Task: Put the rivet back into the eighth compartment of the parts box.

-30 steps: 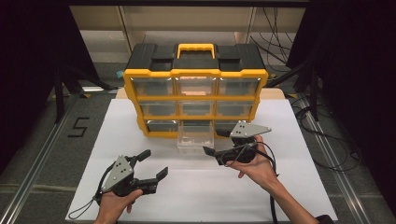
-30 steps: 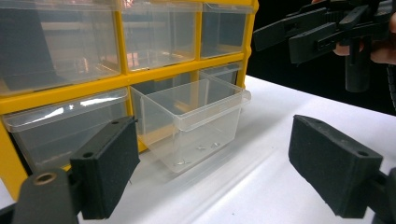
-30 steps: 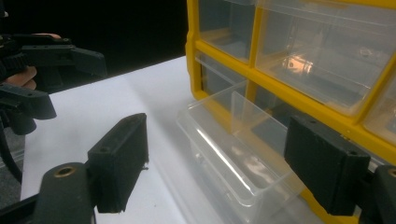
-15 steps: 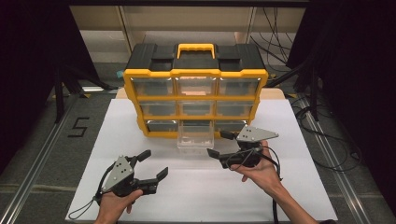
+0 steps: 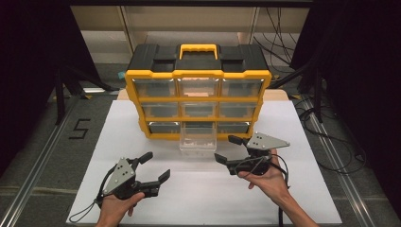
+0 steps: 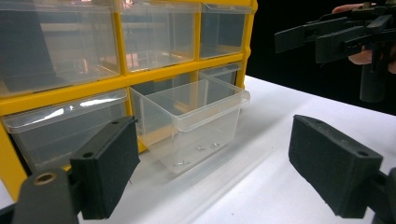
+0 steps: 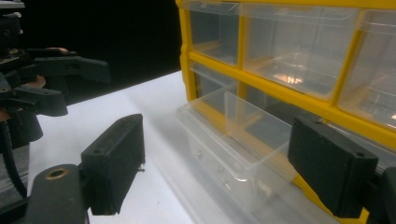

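Your right gripper (image 5: 232,150) is nearest the clear plastic drawer (image 5: 198,140) that stands pulled out of the bottom middle slot of the yellow-and-black nine-drawer organiser cabinet (image 5: 198,90). Its jaws are spread wide and hold nothing. The drawer's lip juts toward you, just left of those jaws, and a few small pieces, too small to identify, lie on its floor (image 6: 201,149).

The step looks like handling that drawer, either pushing it home or drawing it out. Bring the right gripper square to the drawer front, and press or grip at the middle of the lip so the drawer runs straight in its slot and does not jam. Clear thin plastic will flex, so close gently.

Your left gripper (image 5: 151,166) sits at the near left, also wide open and empty, well apart from the cabinet. Use it to steady the cabinet if it slides.

The white table top (image 5: 198,189) is smooth and bare around the cabinet. Beyond it lie grey floor, dark curtains and cables at the right.
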